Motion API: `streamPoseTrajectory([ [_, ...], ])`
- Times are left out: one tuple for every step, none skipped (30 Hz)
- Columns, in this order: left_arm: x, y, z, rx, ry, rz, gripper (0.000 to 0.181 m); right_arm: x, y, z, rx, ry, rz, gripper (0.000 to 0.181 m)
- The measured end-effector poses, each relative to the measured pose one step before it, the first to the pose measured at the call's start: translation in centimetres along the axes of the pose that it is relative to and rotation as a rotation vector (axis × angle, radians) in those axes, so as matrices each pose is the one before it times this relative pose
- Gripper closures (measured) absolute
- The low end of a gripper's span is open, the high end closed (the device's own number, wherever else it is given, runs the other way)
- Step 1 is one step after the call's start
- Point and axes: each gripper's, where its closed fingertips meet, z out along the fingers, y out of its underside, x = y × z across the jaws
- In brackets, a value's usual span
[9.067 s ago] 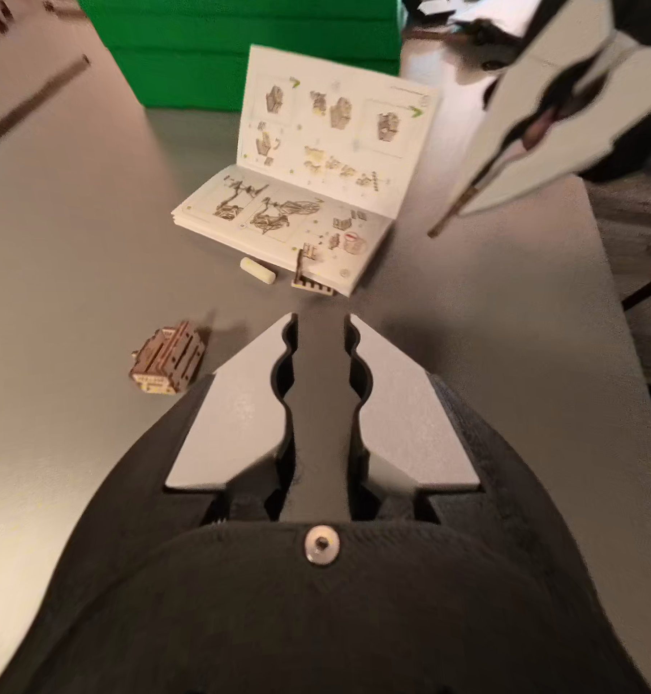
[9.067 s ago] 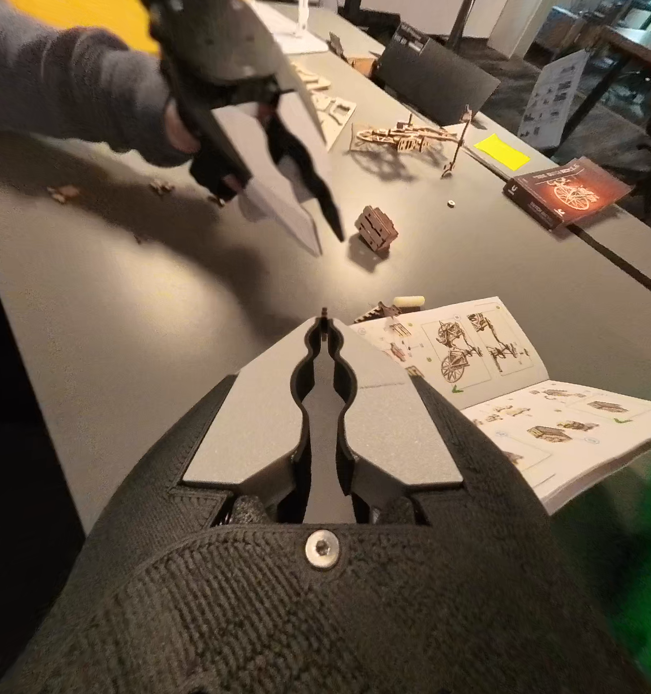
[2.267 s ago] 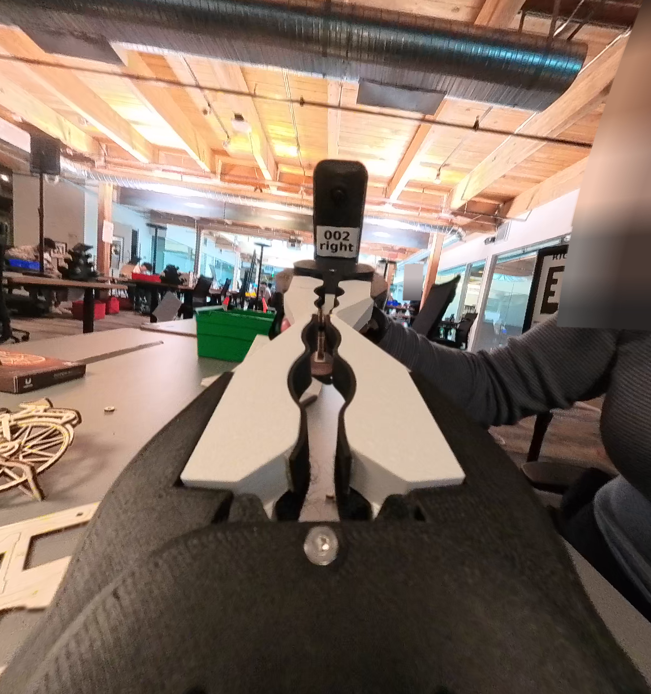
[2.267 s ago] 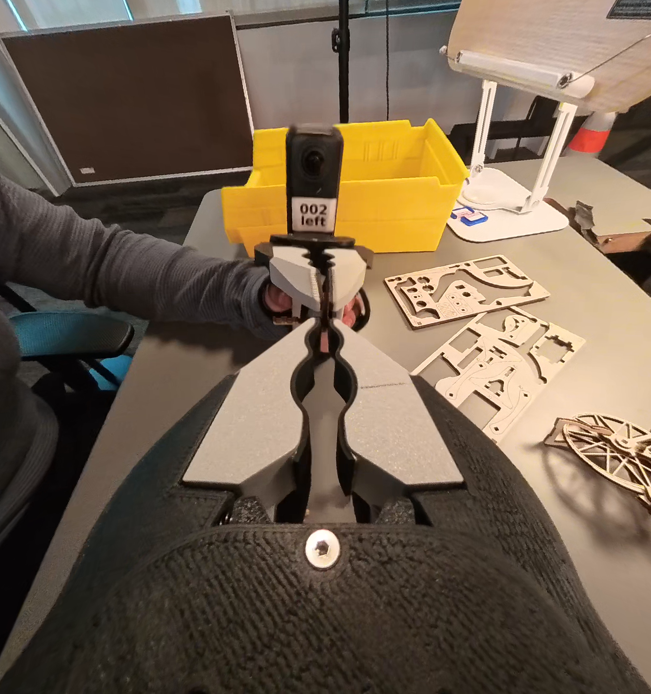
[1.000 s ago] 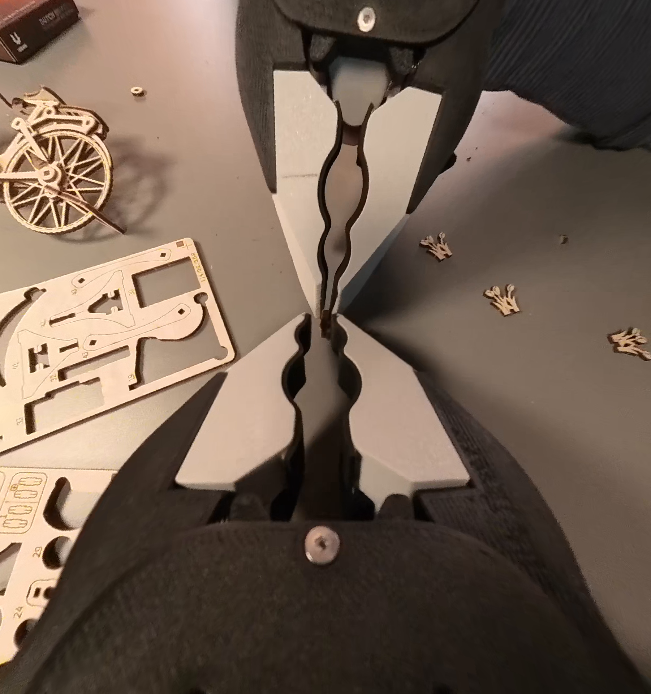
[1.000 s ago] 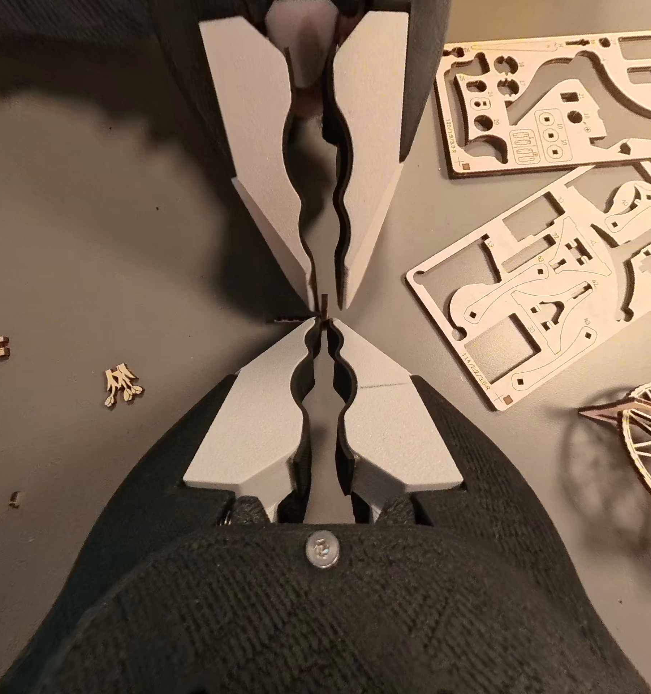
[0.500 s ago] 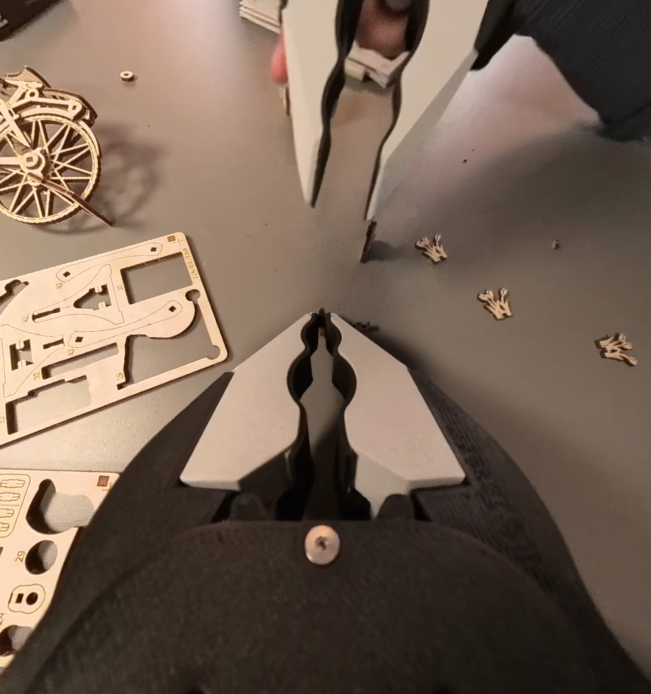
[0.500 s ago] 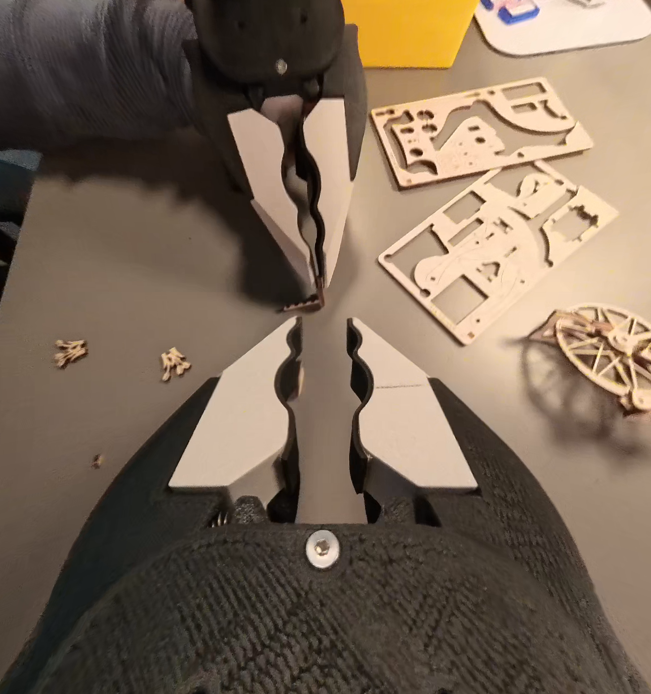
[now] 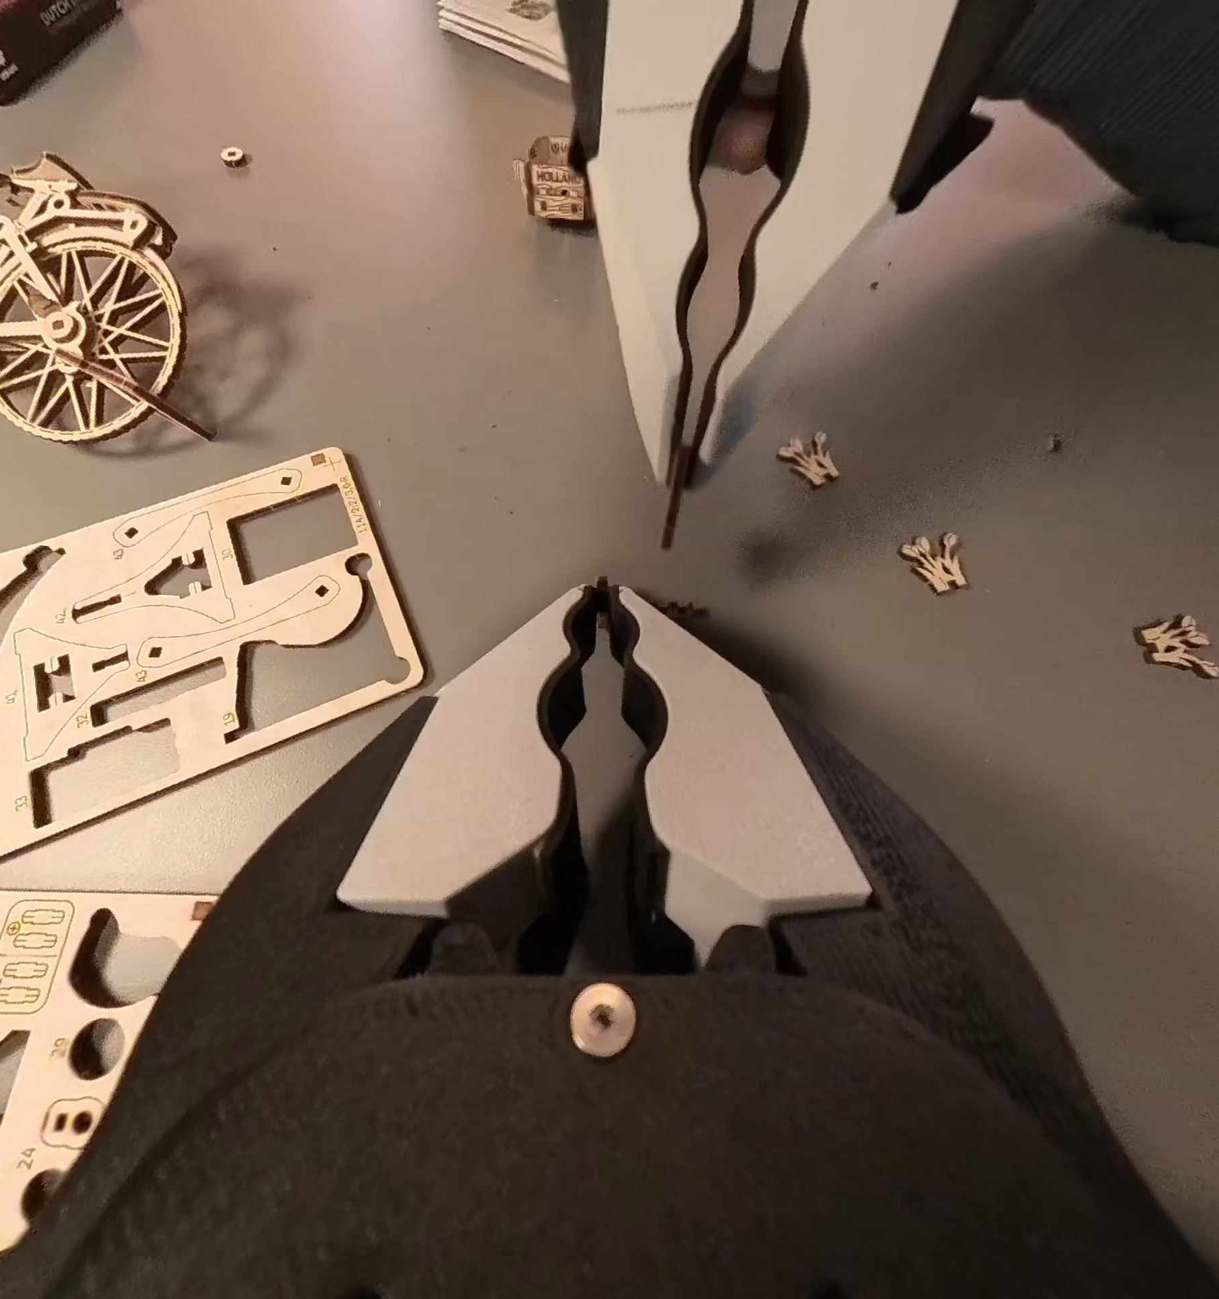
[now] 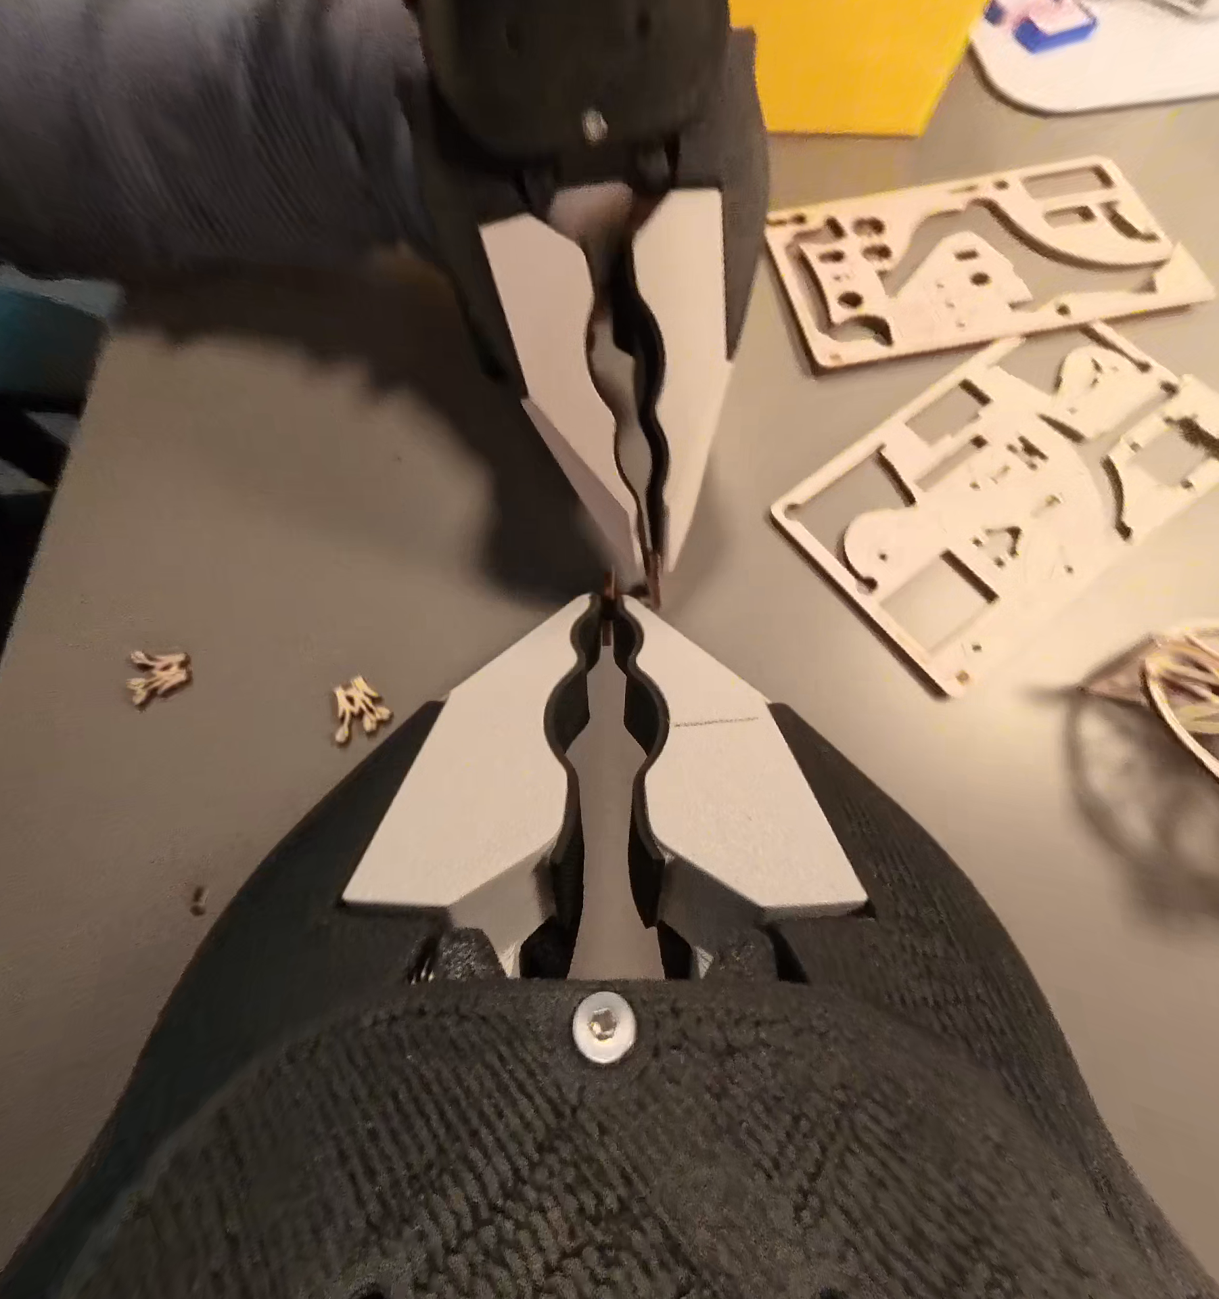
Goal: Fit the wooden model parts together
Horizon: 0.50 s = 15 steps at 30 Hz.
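Note:
In the left wrist view my left gripper (image 9: 600, 594) is shut on a small dark wooden part (image 9: 600, 585) that just shows at its tips. The right gripper (image 9: 684, 471) points at it from the far side, shut on a thin dark wooden strip (image 9: 670, 516) that sticks out towards my left tips with a short gap between. In the right wrist view my right gripper (image 10: 610, 606) holds the strip (image 10: 607, 615) edge-on. The left gripper (image 10: 645, 562) is nearly tip to tip with it, above the grey table (image 10: 276, 527).
A wooden bicycle model (image 9: 65, 337) and two punched plywood sheets (image 9: 171, 632) (image 9: 30, 1019) lie to my left. Small flower-shaped pieces (image 9: 933, 562) lie to the right. A small wooden crate (image 9: 557, 183), a washer (image 9: 231, 156) and a yellow bin (image 10: 846, 63) are farther off. Both grippers' tips are close together, under 4 cm apart.
The right gripper was open half a second ago, with the strip loose below it. It is now shut on the strip and closer to the left tips. The left gripper stays shut.

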Motion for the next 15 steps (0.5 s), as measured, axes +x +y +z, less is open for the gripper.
streamPoseTrajectory([
  [0.004, 0.017, 0.003, -0.0046, -0.004, 0.0042, 0.18, -0.268, -0.239, 0.498, -0.0015, -0.0319, -0.0077, 0.181],
  [0.001, 0.018, -0.017, -0.0034, -0.0018, 0.0004, 0.18, -0.181, 0.074, 0.534, -0.0188, -0.0276, -0.0066, 0.181],
  [0.001, 0.011, -0.014, -0.0015, 0.0, -0.0014, 0.18, -0.108, 0.173, 0.499, -0.0225, -0.0207, -0.0108, 0.181],
  [0.005, 0.018, -0.013, -0.001, 0.0006, -0.0013, 0.18, -0.045, 0.134, 0.404, -0.0183, -0.013, -0.011, 0.181],
  [-0.009, 0.008, -0.008, -0.0003, 0.0003, 0.0001, 0.18, -0.077, 0.095, 0.313, -0.0139, -0.0131, -0.0087, 0.181],
  [0.004, 0.0, -0.003, 0.0001, 0.0011, -0.0017, 0.18, -0.055, 0.051, 0.238, -0.0096, -0.0083, -0.0101, 0.181],
  [0.002, -0.002, 0.009, 0.0007, 0.0014, -0.0022, 0.18, 0.043, 0.041, 0.144, -0.0073, -0.0002, -0.012, 0.181],
  [-0.003, -0.007, 0.001, 0.0006, 0.001, -0.0008, 0.18, 0.054, -0.098, 0.064, 0.0015, 0.0019, -0.0115, 0.181],
  [-0.001, 0.006, -0.007, -0.0002, 0.0006, -0.0003, 0.18, 0.06, -0.045, 0.023, -0.0004, 0.0022, -0.0129, 0.181],
  [-0.002, 0.007, -0.009, -0.0015, -0.0003, 0.0, 0.18, 0.008, 0.037, 0.009, -0.0042, -0.0006, -0.0097, 0.181],
  [0.002, 0.002, 0.002, -0.0018, -0.0008, 0.0009, 0.18, -0.069, 0.039, -0.012, -0.0043, -0.0083, 0.0014, 0.181],
  [0.035, -0.003, 0.005, -0.0014, 0.001, -0.0003, 0.18, -0.103, 0.059, -0.059, -0.0049, -0.0119, 0.0038, 0.181],
  [0.033, -0.01, 0.0, -0.0002, 0.002, -0.0003, 0.18, -0.046, 0.074, -0.081, -0.0058, -0.007, 0.0004, 0.181],
  [-0.005, 0.001, 0.006, 0.0008, 0.0006, 0.0001, 0.18, -0.093, 0.112, -0.101, -0.0081, -0.0091, -0.0002, 0.181],
  [-0.001, 0.002, -0.004, 0.0014, 0.0013, -0.0012, 0.18, -0.059, 0.102, -0.082, -0.0074, -0.0069, -0.0004, 0.181],
])
